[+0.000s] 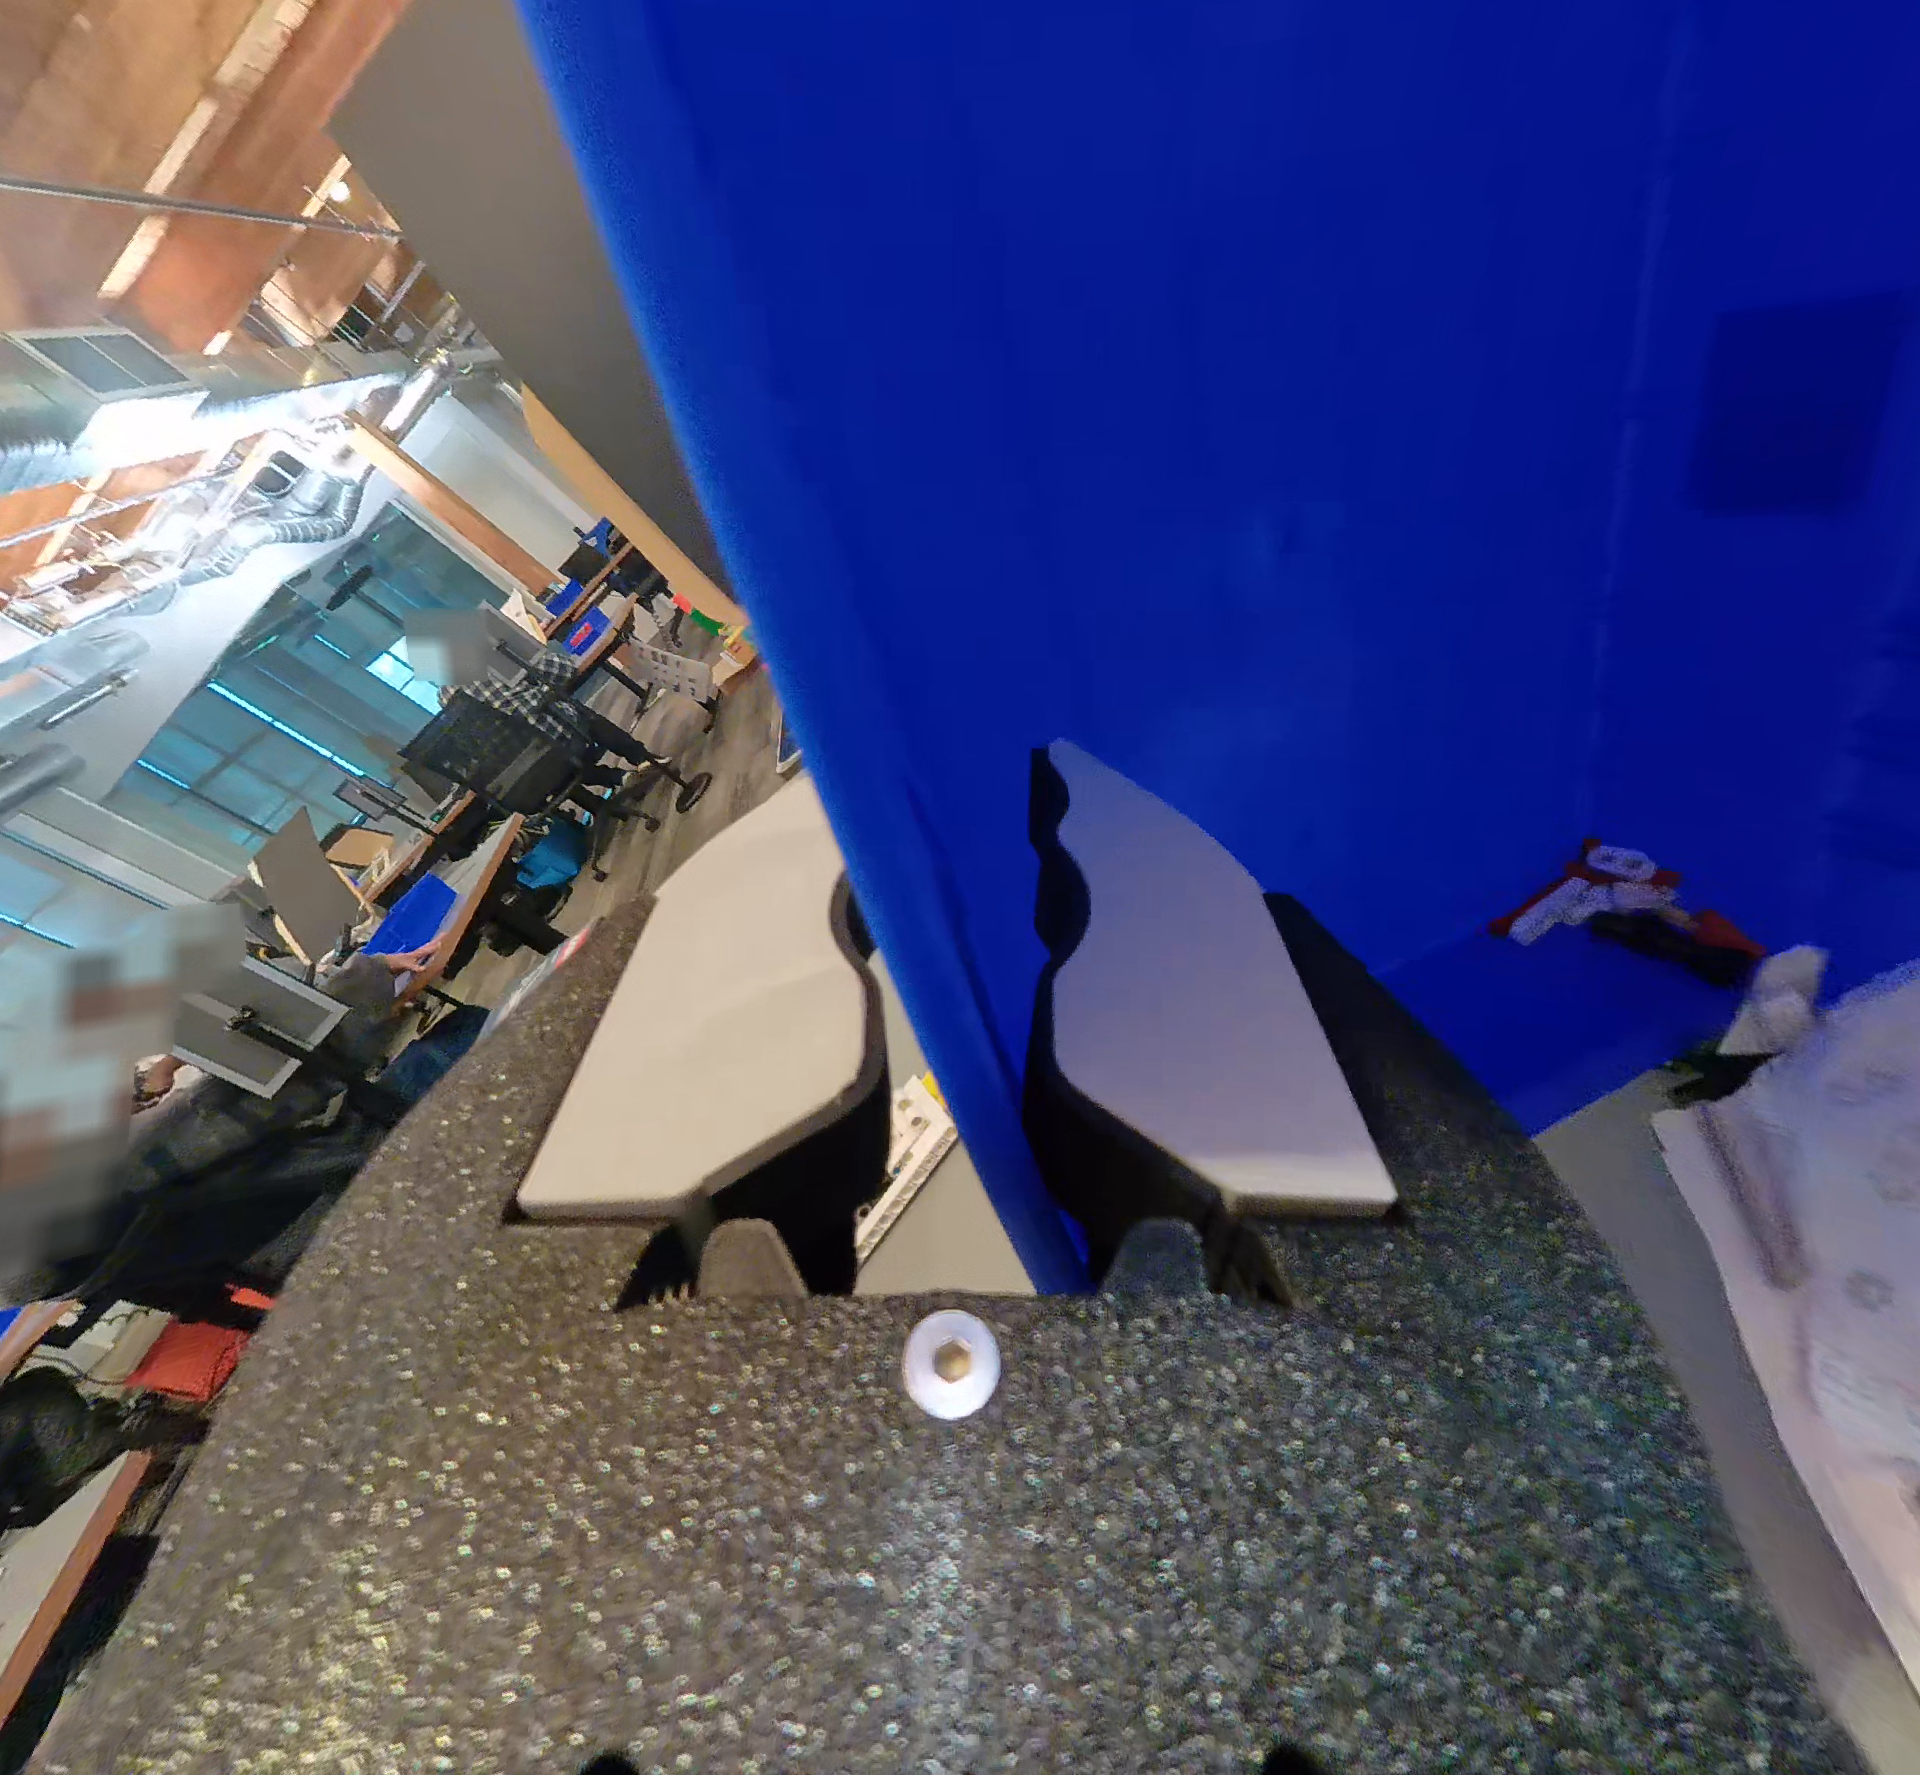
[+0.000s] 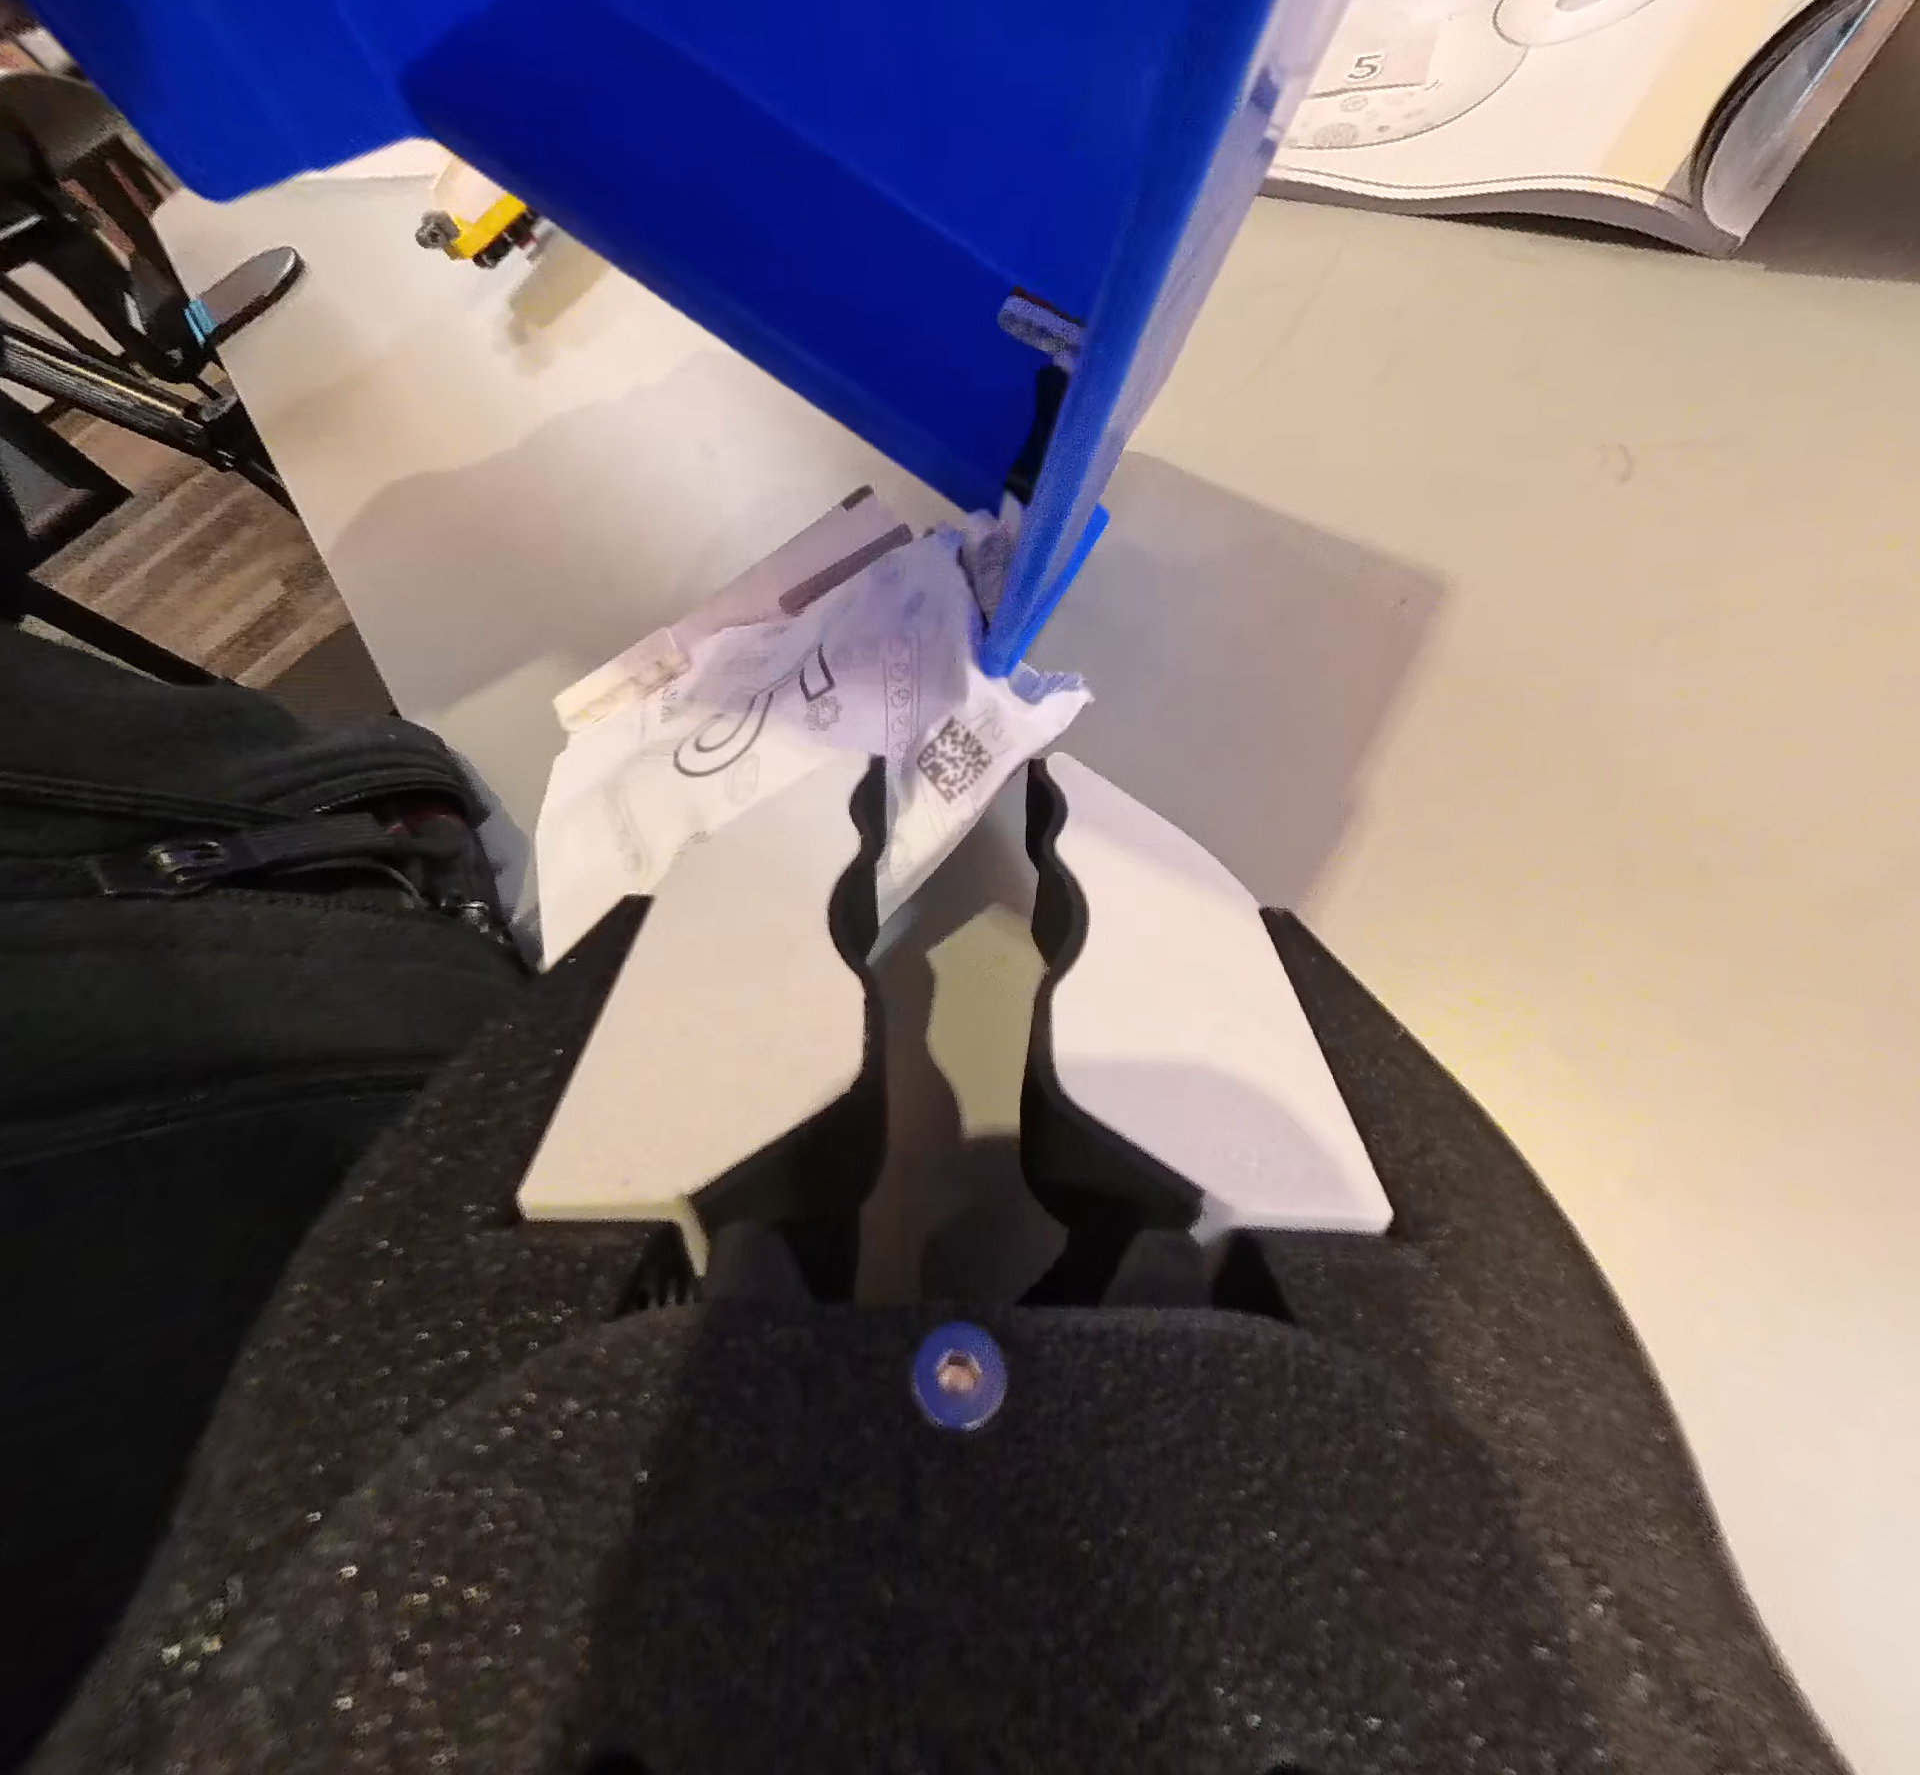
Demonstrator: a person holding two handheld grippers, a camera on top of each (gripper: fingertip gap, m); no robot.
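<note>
Overhead, tilted blue bin [image 2: 790, 167] above pale desk [image 2: 1455, 686].
Left tool [image 1: 951, 894] grips bin wall; right tool [image 2: 956, 811] released (printed paper bag [image 2: 790, 717] at tips).

bin [image 2: 790, 115]: showing solid saturated blue, walls and floor alike
left gripper [image 1: 956, 904]: showing pale grey fingers with black inner pads, black speckled body
right gripper [image 2: 956, 852]: wearing the same scheme, pale grey fingers, black wavy pads, black speckled body
bag [image 2: 790, 728]: showing white, printed with thin black line drawings and a black-and-white square code patch
tabletop [image 2: 1455, 842]: reading pale cream to light grey
booklet [image 2: 1538, 63]: showing off-white pages with grey outline drawings
small pieces in bin corner [image 1: 1600, 894]: showing red, white and black
small part on tabletop [image 2: 483, 224]: showing yellow with grey
</note>
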